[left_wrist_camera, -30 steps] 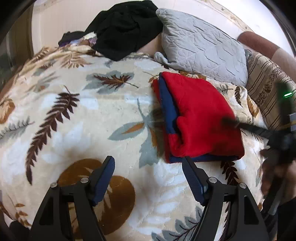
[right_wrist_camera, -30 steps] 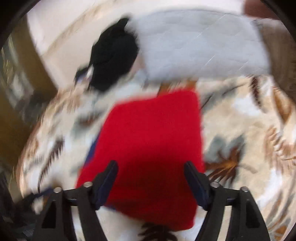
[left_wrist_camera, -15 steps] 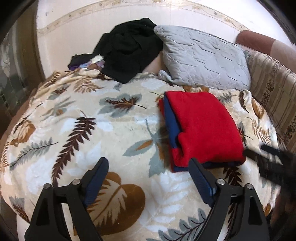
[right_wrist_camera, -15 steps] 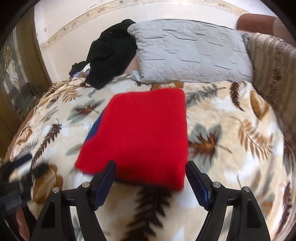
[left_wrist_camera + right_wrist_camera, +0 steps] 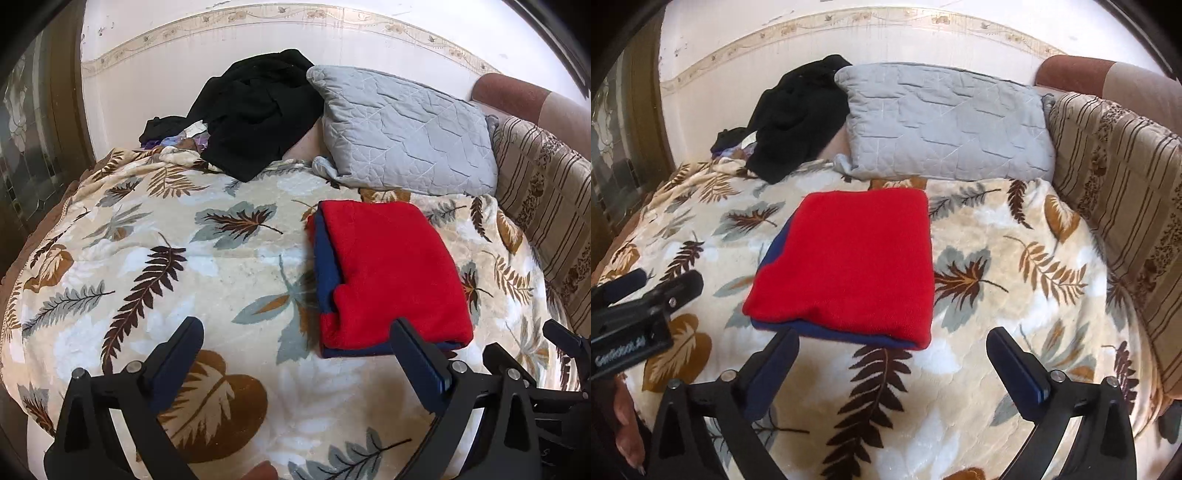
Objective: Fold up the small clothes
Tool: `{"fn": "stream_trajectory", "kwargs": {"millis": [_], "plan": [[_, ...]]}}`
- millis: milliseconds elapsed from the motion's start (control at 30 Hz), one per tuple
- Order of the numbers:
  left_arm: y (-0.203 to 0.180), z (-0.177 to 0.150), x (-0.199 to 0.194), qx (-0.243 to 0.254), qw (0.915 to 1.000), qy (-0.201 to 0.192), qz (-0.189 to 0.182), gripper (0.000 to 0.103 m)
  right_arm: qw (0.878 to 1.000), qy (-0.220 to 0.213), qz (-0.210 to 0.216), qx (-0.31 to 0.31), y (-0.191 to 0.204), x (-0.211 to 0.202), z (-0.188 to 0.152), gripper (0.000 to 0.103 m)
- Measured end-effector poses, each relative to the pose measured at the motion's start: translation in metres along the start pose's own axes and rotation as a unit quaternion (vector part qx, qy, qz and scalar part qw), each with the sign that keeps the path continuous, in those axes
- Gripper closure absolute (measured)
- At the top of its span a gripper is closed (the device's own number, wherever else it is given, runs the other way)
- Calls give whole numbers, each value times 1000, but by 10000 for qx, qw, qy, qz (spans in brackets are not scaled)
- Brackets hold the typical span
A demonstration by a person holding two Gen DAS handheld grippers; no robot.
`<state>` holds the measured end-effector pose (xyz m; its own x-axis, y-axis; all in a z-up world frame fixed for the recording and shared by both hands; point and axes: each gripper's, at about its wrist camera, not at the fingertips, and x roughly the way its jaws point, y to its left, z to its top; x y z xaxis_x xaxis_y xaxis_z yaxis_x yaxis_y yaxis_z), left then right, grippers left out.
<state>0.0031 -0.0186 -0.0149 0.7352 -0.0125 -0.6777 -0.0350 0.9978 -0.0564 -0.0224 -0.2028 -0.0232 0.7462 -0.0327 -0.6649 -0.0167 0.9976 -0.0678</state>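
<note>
Folded red-and-blue garment (image 5: pixel 846 273) lies flat on the leaf-print blanket (image 5: pixel 997 236), just beyond the right gripper (image 5: pixel 892 354), right of the left gripper (image 5: pixel 295 347); both jaws, just opening, stand spread and empty.

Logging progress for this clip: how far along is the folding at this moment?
Done: the red and blue garment lies folded in a neat rectangle on the leaf-print blanket. In hand: nothing; the left gripper and right gripper, jaws just opened, stand clear of it. Left: possibly the black clothes heaped by the grey pillow.
</note>
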Motion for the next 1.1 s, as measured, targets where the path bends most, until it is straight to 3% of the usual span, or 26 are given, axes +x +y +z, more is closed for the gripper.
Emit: {"fn": "stream_trajectory", "kwargs": {"millis": [567,1100], "plan": [[-5,6,-1,85,9996,15,-252,3,10000,-32,-55,-59,0,3,12,0],[-6,8,8,119,9999,60,-102,3,9996,-98,-273,-8,-6,6,19,0]]}}
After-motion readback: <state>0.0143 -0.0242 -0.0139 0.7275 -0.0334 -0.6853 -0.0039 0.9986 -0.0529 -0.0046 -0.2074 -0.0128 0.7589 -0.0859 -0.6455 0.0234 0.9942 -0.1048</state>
